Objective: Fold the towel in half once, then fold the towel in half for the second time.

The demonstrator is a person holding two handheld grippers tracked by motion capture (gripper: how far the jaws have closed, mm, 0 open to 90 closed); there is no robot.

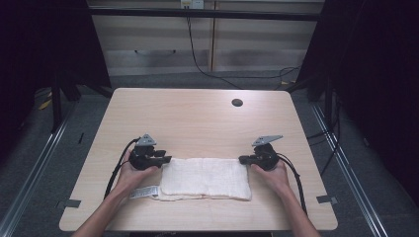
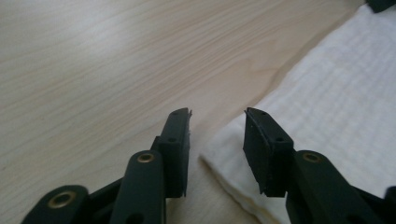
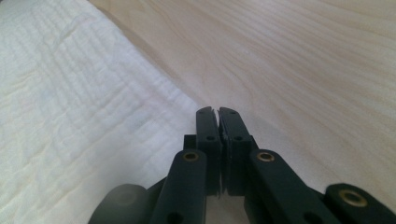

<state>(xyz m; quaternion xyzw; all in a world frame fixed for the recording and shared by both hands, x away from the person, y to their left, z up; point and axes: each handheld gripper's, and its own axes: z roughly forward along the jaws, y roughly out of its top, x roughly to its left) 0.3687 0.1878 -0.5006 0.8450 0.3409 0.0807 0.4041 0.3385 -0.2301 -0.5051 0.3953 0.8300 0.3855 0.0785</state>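
A folded white towel [image 1: 205, 177] lies flat near the table's front edge, with a grey label [image 1: 144, 192] sticking out at its front left corner. My left gripper [image 1: 168, 159] is at the towel's far left corner. In the left gripper view it [image 2: 218, 114] is open, its jaws straddling the corner of the towel [image 2: 327, 93] just above the wood. My right gripper [image 1: 241, 159] sits at the far right corner. In the right gripper view it [image 3: 218, 110] is shut, with the edge of the towel [image 3: 70, 116] just beside its left jaw and nothing visible between the jaws.
The light wooden table [image 1: 197, 118] has a round cable hole [image 1: 237, 102] at the back right. Bare wood stretches behind the towel. Cables trail from both grippers toward the front edge. Grey floor and dark curtains surround the table.
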